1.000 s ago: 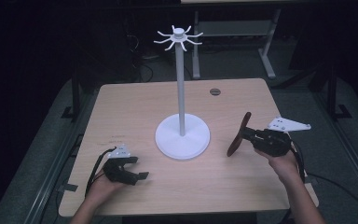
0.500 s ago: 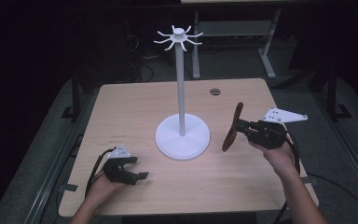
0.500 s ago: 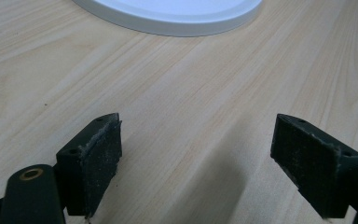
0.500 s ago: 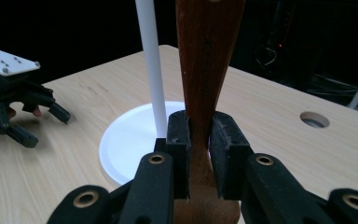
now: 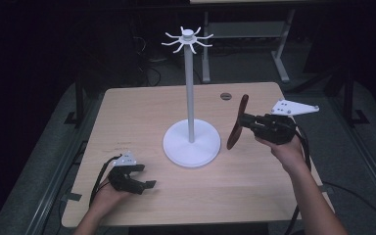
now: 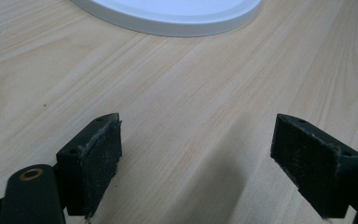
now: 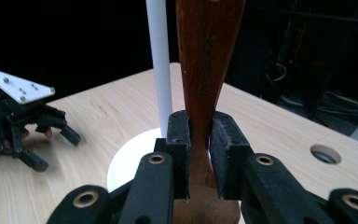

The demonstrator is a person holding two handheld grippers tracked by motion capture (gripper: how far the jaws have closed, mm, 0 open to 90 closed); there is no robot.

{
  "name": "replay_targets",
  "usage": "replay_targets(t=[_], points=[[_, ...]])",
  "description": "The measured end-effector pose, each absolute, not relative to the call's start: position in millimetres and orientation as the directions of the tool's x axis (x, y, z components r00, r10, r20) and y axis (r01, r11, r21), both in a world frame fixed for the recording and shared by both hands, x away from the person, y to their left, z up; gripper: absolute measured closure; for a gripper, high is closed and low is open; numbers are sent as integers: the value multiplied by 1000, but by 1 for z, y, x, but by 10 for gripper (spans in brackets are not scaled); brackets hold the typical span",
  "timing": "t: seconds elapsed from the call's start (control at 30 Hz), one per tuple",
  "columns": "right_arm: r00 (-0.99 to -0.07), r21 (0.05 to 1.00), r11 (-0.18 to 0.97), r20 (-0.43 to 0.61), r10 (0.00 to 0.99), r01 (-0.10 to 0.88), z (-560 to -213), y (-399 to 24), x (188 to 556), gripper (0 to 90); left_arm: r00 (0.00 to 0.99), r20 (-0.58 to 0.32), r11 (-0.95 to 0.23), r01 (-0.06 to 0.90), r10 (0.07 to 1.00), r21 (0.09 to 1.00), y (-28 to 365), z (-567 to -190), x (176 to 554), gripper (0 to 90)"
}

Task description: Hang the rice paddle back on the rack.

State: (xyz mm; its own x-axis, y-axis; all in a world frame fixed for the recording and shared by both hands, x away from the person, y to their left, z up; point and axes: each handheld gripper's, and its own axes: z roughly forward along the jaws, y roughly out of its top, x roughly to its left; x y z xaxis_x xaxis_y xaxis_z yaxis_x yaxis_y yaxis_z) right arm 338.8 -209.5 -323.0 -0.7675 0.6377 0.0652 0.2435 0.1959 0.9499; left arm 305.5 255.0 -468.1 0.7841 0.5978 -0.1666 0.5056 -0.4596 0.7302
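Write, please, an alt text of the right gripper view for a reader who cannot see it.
The right gripper clamps a brown wooden utensil upright between its black jaws, with the white stand's pole just behind. Farther left, the left gripper rests open on the wooden table.

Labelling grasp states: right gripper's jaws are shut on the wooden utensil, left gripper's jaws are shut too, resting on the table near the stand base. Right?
Not quite. The left gripper has its jaws open, wide apart with bare table between them, as the left gripper view shows. The rest stands: the right gripper is shut on the wooden utensil, and the left rests near the stand base.
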Motion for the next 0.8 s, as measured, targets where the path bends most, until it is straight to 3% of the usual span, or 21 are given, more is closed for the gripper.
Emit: replay_targets(t=[0.8], points=[[-809,967,194,21,587,165,-273,-189,354,777,786,-166,-462,504,595,730,255,-468,305,157]])
